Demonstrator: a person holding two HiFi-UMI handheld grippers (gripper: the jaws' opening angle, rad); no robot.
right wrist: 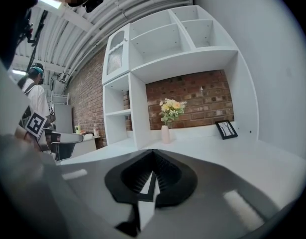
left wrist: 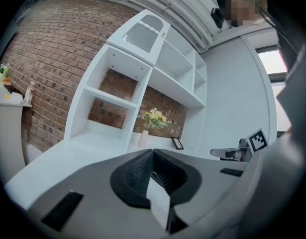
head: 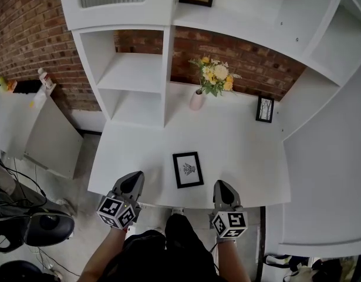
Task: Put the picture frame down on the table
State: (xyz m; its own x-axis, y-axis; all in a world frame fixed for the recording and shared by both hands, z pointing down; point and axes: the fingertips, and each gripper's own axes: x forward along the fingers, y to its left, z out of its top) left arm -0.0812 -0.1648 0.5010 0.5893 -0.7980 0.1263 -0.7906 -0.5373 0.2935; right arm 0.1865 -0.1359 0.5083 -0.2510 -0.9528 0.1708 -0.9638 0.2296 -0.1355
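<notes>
1. In the head view, the picture frame [head: 188, 170] is seen lying flat on the white worktop [head: 245, 151], near its front edge. It is flanked by the left claw [head: 133, 181] and the right claw [head: 222, 187], both apart from it and both drawn to a closed point. A pink vase of flowers [head: 197, 100] is set at the back against the brick wall, and a smaller frame [head: 264, 108] is leaned upright to its right.

2. In the left gripper view, the left claw [left wrist: 153, 151] is shown with its jaws pressed together and nothing held. The vase of flowers [left wrist: 143, 138] and the smaller frame [left wrist: 178, 143] are seen far beyond it.

3. In the right gripper view, the right claw [right wrist: 153, 153] is likewise shown closed and empty. The vase of flowers [right wrist: 165, 133] and the smaller frame [right wrist: 226, 129] are seen at the back of the worktop [right wrist: 252, 156].
</notes>
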